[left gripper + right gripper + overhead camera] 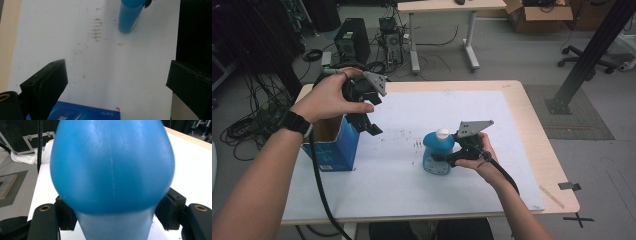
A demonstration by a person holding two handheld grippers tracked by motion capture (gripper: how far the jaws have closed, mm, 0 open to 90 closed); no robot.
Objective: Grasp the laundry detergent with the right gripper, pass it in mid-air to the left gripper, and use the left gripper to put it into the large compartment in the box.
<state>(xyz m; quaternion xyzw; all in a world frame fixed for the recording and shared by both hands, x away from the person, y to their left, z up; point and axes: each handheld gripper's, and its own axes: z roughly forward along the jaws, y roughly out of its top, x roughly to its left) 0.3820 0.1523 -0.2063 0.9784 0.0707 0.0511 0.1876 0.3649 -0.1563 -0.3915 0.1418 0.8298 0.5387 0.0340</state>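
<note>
A blue bottle (437, 155) with a white cap stands upright on the white mat (412, 190) near the middle of the table. My right gripper (447, 159) is shut on its lower body from the right; in the right gripper view the bottle (112, 170) bulges above the jaws of this gripper (117, 213), which press on its narrower part. An open-topped blue box (332, 147) stands at the mat's left edge. My left gripper (373, 114) hovers above the box's right side, open and holding nothing. The left gripper view looks down past this gripper (117, 82) at the box's blue edge (85, 113) and the bottle (128, 17) beyond.
The wooden table (537, 130) shows bare to the right of the mat, with a strip of tape (552, 196) near its front right corner. Dark smudges (96, 28) mark the mat. Computers, cables, a desk and a black post (592, 50) stand on the floor beyond.
</note>
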